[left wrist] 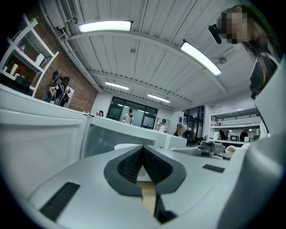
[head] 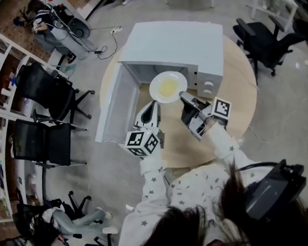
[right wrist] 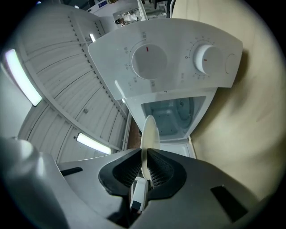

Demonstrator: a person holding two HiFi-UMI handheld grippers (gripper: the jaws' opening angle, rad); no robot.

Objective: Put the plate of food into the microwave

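- Found the plate point(head: 155, 90) level at the open mouth of the microwave point(head: 175, 41), not yet inside, with the door point(head: 114, 109) swung wide to the left.
- Saw the right gripper point(head: 184, 96) clenched on the plate's near right rim; in the right gripper view the rim ran edge-on between the pads, pinched deep.
- Saw the left gripper point(head: 154, 105) with its jaws pressed together and nothing between them, tips just beside the near left rim; could not tell whether touching it.
- Judged the plate stiff, glazed and slick, and breakable if dropped on the table point(head: 239, 74).
- Judged the load light to moderate, but hung off one edge, so likely to sag away from the grip or pivot in the pads.
- Took the yellow food point(head: 168, 86) for something soft and low, apt to slide or spill on a tilt.
- Reckoned the rim the only sound place to hold, the flat lip well into the pads and clear of the food.
- Thought a second support under the opposite rim wise, with the plate kept level while passing the cavity's lower sill.
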